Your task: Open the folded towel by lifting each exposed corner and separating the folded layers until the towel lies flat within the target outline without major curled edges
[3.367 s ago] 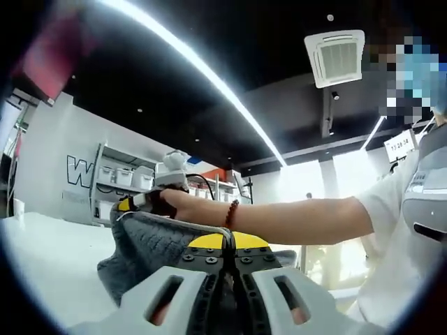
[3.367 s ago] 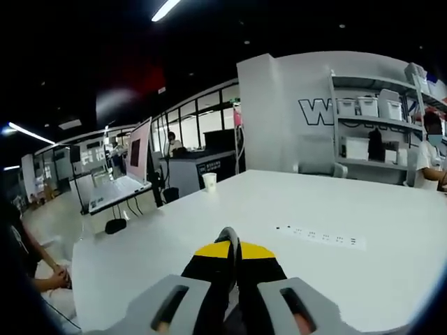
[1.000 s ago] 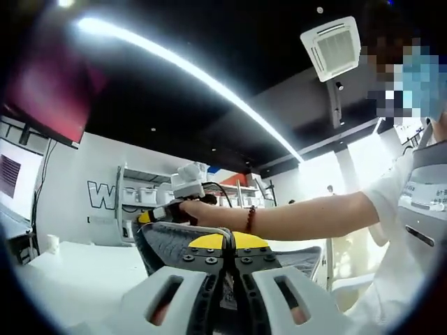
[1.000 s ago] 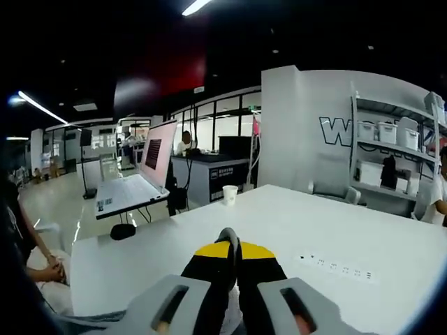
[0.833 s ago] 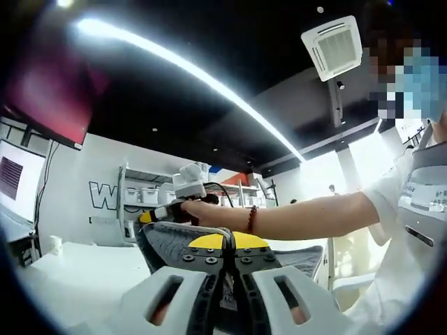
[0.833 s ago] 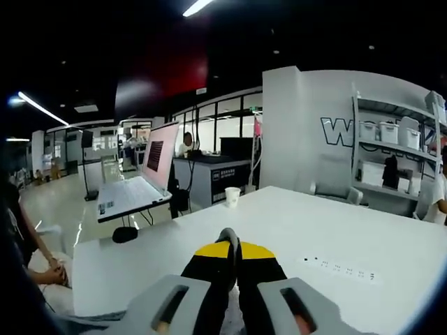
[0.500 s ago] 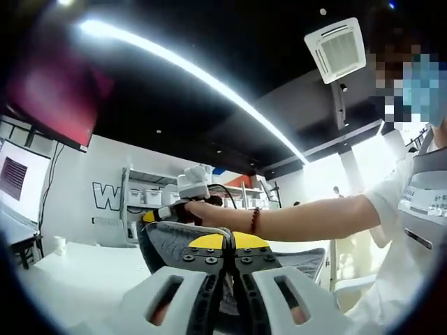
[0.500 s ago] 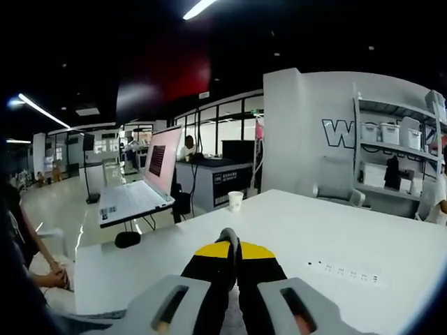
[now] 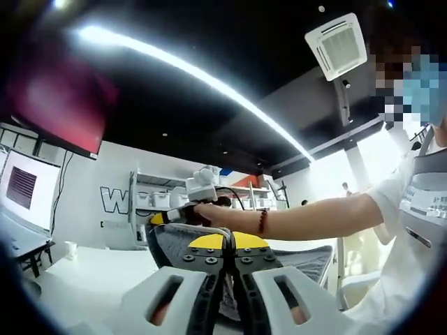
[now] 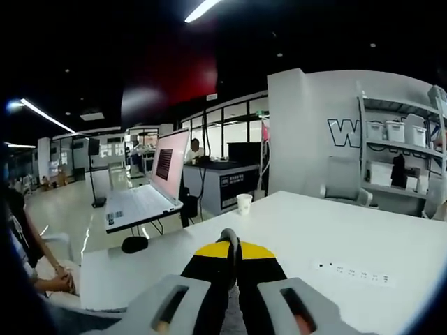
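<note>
A dark grey towel (image 9: 302,257) hangs stretched in the air between my two grippers, above the white table (image 9: 91,279). My left gripper (image 9: 225,241) is shut on one edge of it, yellow tips pressed together. Further off in the left gripper view, my right gripper (image 9: 163,218) pinches another corner of the towel, held by a person's hand with a red bead bracelet. In the right gripper view, my right gripper (image 10: 234,244) has its jaws closed, and a little grey cloth (image 10: 70,319) shows at the lower left. Most of the towel is hidden behind the jaws.
The white table (image 10: 363,237) spreads ahead with a paper cup (image 10: 244,203) at its far edge and a row of sockets (image 10: 353,273). An open laptop (image 10: 150,188) stands on a cart to the left. Shelves with bins (image 10: 394,139) line the wall. A person's torso (image 9: 412,230) is at right.
Since 3.4 s ago the towel has been lifted off the table and pulled taut between both grippers. Both views have drifted slightly; both grippers stay shut.
</note>
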The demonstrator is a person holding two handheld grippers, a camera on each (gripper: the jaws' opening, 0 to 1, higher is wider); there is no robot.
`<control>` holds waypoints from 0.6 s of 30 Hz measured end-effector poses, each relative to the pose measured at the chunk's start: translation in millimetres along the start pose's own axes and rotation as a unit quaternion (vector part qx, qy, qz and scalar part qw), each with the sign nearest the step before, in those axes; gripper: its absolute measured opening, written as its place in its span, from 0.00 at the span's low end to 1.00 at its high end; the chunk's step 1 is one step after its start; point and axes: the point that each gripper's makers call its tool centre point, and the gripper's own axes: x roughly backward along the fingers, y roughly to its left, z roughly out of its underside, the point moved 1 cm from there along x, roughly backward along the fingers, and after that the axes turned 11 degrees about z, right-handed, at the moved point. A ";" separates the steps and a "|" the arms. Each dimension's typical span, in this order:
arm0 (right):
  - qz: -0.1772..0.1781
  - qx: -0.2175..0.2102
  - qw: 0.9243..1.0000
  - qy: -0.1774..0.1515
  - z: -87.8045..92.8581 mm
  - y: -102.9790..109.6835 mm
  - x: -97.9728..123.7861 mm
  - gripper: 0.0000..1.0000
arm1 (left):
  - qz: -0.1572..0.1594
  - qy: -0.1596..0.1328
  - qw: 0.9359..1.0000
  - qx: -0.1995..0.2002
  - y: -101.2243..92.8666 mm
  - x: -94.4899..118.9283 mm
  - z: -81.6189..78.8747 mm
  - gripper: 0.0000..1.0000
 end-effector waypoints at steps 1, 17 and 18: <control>-0.001 -0.002 1.000 0.000 0.9 0.2 -0.9 0.00 | -0.002 0.000 1.000 0.001 1.1 1.3 0.1 0.01; -0.013 -0.022 1.000 0.006 11.9 11.5 -8.6 0.00 | -0.020 0.015 1.000 -0.014 7.6 11.6 4.5 0.01; -0.014 -0.027 1.000 0.007 16.0 10.8 -9.9 0.00 | -0.022 0.017 1.000 -0.011 9.0 12.5 6.6 0.01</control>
